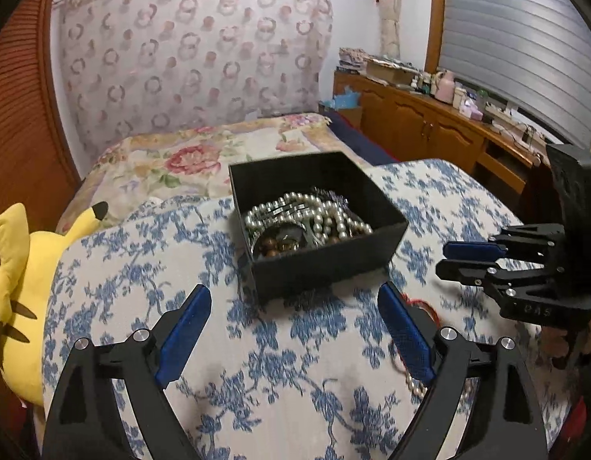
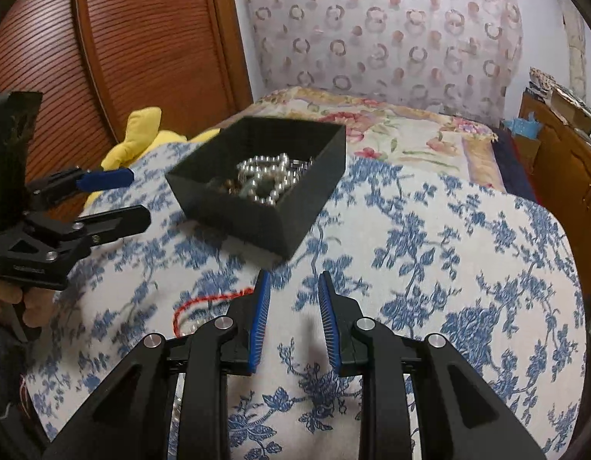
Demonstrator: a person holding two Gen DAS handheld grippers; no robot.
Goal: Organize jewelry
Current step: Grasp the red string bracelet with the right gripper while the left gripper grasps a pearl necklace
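Observation:
A black open box (image 1: 326, 264) sits on a blue-flowered cushion and holds pearl strands (image 1: 314, 214) and brown beads (image 1: 280, 247). It also shows in the right wrist view (image 2: 238, 211). My left gripper (image 1: 295, 306) is open and empty just in front of the box. My right gripper (image 2: 293, 287) is open with a narrow gap and empty, near the box's front corner. A red cord (image 2: 203, 303) with pearls lies on the cushion left of the right gripper. It shows partly behind my left gripper's right finger (image 1: 426, 306).
A yellow plush toy (image 1: 23, 287) lies at the cushion's left edge. A floral bedspread (image 1: 203, 157) lies behind the box. A wooden sideboard (image 1: 441, 126) with clutter stands at the right. A wooden slatted door (image 2: 142, 38) stands at the left.

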